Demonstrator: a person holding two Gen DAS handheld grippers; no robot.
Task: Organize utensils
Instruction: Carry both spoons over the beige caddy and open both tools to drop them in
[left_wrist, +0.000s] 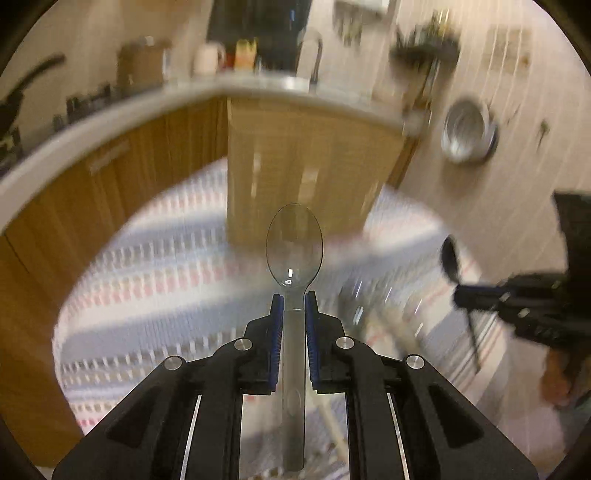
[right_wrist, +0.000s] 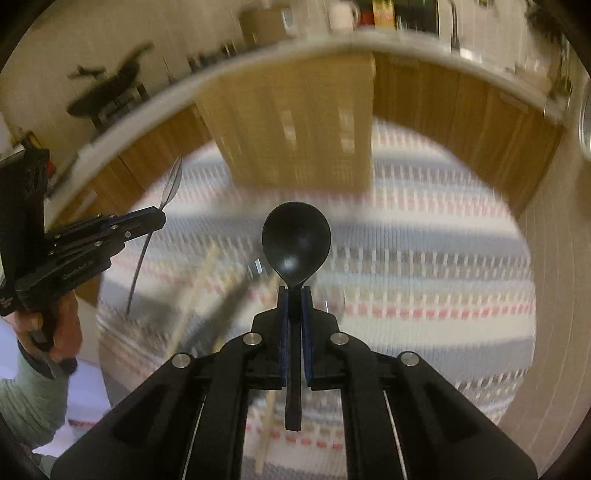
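My left gripper (left_wrist: 294, 301) is shut on a clear plastic spoon (left_wrist: 294, 245), held by its handle with the bowl pointing forward, above a round table with a striped cloth (left_wrist: 166, 280). My right gripper (right_wrist: 294, 295) is shut on a black spoon (right_wrist: 295, 240), bowl forward, above the same cloth (right_wrist: 424, 288). In the left wrist view the right gripper (left_wrist: 461, 291) and black spoon (left_wrist: 451, 260) appear at the right. In the right wrist view the left gripper (right_wrist: 160, 218) and clear spoon (right_wrist: 173, 181) appear at the left. Blurred wooden chopsticks (right_wrist: 199, 291) and other utensils lie on the cloth.
A wooden chair back (left_wrist: 310, 166) stands beyond the table. Kitchen counters (left_wrist: 110, 110) with wooden cabinets curve behind it, carrying jars and a sink faucet (left_wrist: 314, 55). A metal bowl (left_wrist: 467, 133) hangs on the right wall. Both views are motion-blurred.
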